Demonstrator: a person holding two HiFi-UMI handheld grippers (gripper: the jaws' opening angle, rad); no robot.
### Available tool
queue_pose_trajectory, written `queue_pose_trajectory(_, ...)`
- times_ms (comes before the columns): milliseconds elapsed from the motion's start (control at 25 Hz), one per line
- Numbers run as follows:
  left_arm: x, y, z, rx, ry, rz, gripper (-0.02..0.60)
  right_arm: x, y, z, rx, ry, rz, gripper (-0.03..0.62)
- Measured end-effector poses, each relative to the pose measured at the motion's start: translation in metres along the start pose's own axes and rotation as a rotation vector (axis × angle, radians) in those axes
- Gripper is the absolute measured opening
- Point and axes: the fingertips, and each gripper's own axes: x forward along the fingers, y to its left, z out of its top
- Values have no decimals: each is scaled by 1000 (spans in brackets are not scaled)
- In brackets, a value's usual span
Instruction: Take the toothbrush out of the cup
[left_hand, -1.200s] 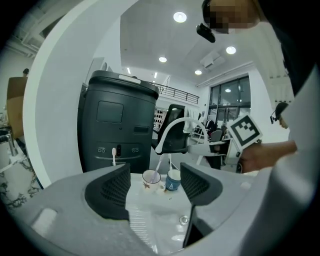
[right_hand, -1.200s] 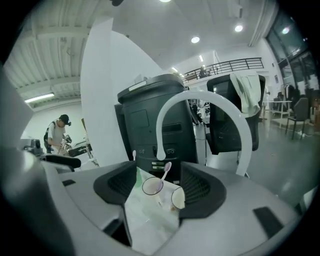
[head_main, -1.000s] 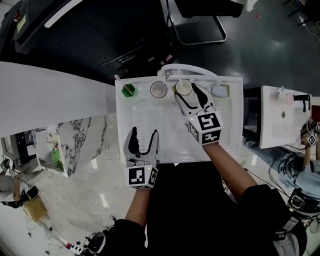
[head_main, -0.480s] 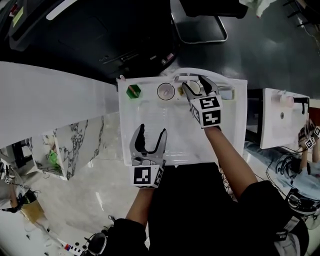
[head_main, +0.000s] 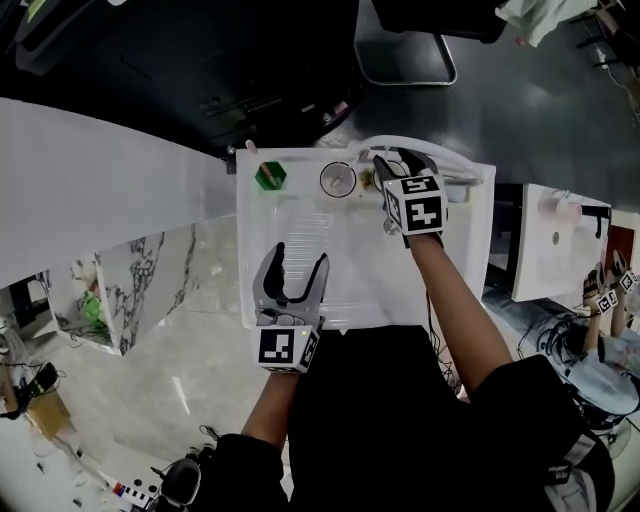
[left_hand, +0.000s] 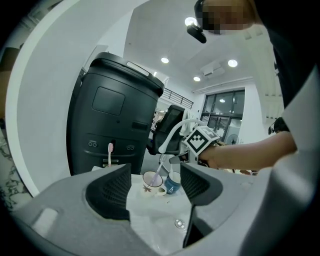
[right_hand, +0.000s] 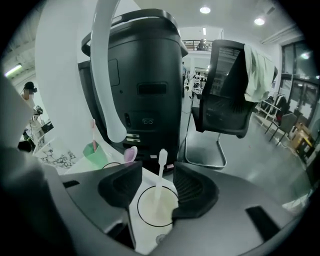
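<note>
A white toothbrush (right_hand: 161, 159) stands upright in a cup (right_hand: 150, 212) with a pale inside at the back of the white sink counter (head_main: 300, 215). From the left gripper view this cup (left_hand: 173, 184) looks blue. My right gripper (right_hand: 156, 175) hangs over it with a jaw on either side of the brush handle. The jaws are closing, with a small gap still on each side. In the head view the right gripper (head_main: 392, 165) hides the cup. My left gripper (head_main: 298, 262) rests open and empty near the counter's front edge.
A patterned cup (head_main: 338, 180) with a purple-pink brush stands just left of the target cup. A green cup (head_main: 270, 176) with a pink brush sits at the back left. A white curved faucet (right_hand: 107, 75) arches close over the right gripper. A black machine (right_hand: 150, 65) stands behind the counter.
My right gripper has moved from over the basin to the back row and now straddles the white toothbrush, with its jaws narrower. The left gripper has stayed near the front edge.
</note>
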Motion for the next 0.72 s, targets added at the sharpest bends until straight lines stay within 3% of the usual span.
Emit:
queue_pose_trajectory(160, 0, 2, -1, -12, -5, -4, 299, 3, 1, -3, -16, 33, 3, 174)
queue_pose_trajectory(240, 0, 1, 1, -17, -15, -7, 299, 3, 0, -3, -15, 45, 7, 122)
queue_pose_trajectory(520, -6, 8, 7, -47, -53, 3, 299, 13, 9, -3, -22, 100, 47, 118)
queue_pose_trajectory(720, -22, 20, 6, -52, -54, 22, 299, 21, 8, -8, -33, 150, 21, 114)
